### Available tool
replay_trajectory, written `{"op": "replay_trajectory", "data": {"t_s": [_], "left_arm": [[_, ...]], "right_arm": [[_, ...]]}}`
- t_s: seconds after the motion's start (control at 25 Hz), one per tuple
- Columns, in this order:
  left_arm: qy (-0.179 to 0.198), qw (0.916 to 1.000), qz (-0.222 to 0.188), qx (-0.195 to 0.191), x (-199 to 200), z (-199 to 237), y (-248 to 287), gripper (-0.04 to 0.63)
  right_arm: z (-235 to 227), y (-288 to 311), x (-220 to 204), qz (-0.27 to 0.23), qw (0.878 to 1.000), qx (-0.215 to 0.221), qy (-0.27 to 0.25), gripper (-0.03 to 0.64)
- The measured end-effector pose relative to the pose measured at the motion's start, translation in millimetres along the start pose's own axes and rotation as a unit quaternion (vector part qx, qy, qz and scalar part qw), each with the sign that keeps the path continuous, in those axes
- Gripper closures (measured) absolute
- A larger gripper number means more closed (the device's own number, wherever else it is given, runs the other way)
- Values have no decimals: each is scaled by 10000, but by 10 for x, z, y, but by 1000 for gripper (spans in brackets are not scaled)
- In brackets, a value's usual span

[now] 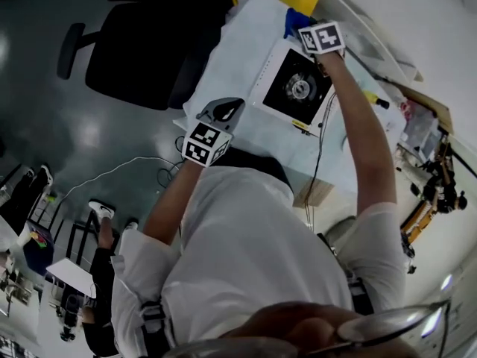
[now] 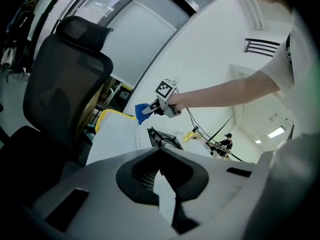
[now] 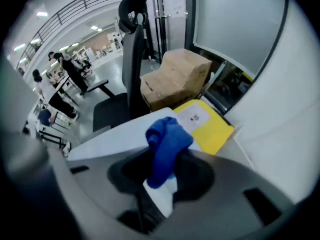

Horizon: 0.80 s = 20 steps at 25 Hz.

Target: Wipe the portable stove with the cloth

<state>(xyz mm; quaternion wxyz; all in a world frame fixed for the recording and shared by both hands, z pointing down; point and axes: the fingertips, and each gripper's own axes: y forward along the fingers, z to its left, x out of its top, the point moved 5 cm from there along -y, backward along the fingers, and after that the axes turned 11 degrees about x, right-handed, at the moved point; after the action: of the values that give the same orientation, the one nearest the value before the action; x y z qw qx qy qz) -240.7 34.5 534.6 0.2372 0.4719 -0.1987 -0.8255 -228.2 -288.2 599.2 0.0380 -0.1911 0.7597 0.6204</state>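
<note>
The portable stove (image 1: 297,86), white with a black top and a round burner, lies on the white table (image 1: 238,58); in the left gripper view the stove (image 2: 165,139) shows edge-on. My right gripper (image 1: 309,37) hovers over the stove's far edge, shut on a bunched blue cloth (image 1: 294,21). That cloth (image 3: 165,146) hangs out of the right gripper (image 3: 161,181). The cloth (image 2: 142,112) and right gripper (image 2: 149,110) also show from the left. My left gripper (image 1: 237,104) hangs at the table's near left edge, apart from the stove. The left gripper (image 2: 161,151) is shut on nothing.
A black office chair (image 1: 141,51) stands left of the table. A yellow folder (image 3: 207,124) lies at the table's far end, with a cardboard box (image 3: 175,79) behind it. A cable (image 1: 320,136) hangs off the near edge. Clutter (image 1: 417,129) fills the right side.
</note>
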Motion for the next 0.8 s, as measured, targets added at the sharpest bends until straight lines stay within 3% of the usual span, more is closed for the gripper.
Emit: {"op": "replay_trajectory", "data": {"t_s": [0.32, 0.64, 0.8], "left_arm": [[175, 9997, 73, 138, 241, -136, 211, 563], [327, 9991, 198, 182, 310, -271, 412, 563], [409, 9985, 326, 169, 221, -380, 421, 563]], "right_arm": [[-204, 266, -180, -95, 9953, 590, 763, 485], [-307, 450, -296, -356, 9675, 1381, 2090, 485], [-316, 499, -455, -77, 9644, 1401, 2243, 486]]}}
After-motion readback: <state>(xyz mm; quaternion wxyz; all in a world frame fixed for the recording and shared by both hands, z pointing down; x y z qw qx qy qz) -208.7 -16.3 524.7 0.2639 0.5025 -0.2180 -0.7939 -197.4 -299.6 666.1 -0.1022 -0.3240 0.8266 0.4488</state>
